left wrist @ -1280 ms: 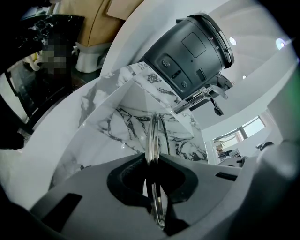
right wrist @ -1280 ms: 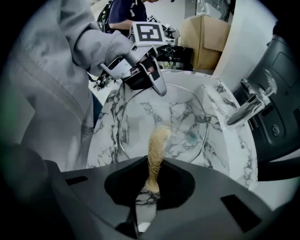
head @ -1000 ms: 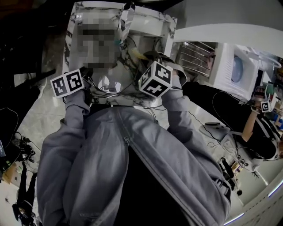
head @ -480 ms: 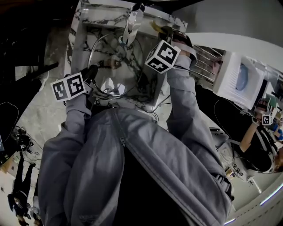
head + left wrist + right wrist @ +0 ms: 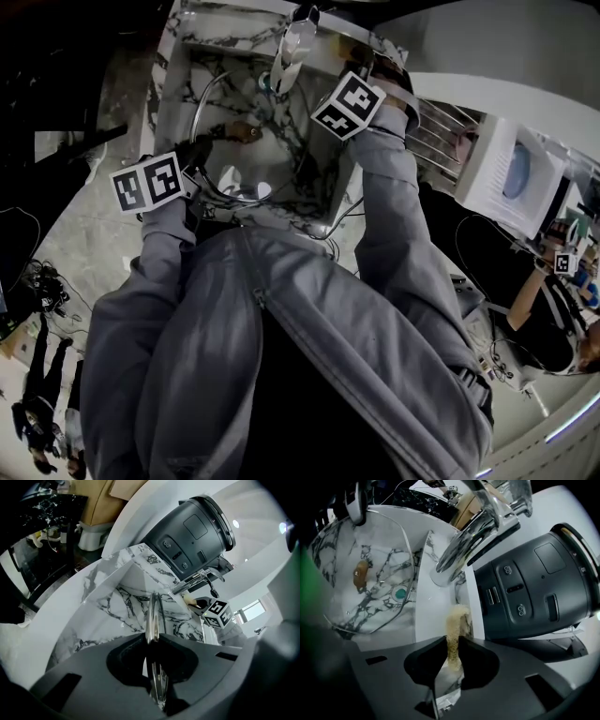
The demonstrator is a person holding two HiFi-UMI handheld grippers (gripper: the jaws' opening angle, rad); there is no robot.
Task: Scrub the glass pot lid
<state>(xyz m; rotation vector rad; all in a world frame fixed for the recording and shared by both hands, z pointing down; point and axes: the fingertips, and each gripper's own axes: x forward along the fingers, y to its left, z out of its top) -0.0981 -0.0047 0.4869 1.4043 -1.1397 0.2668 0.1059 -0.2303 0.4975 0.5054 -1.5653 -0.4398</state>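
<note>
Marble sink (image 5: 171,89): lid (image 5: 153,613) in left gripper (image 5: 151,641)

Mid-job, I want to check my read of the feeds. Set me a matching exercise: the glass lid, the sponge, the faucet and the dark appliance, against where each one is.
Things:
1. glass pot lid
2. tan sponge
3. chrome faucet
4. dark grey appliance

Places:
A. clamped between the right gripper's jaws
B. outside the basin, next to the faucet
C. rim clamped in the left gripper, over the marble sink
D. mounted at the sink's rim

Pairs: 1-C, 2-A, 3-D, 4-B.
</note>
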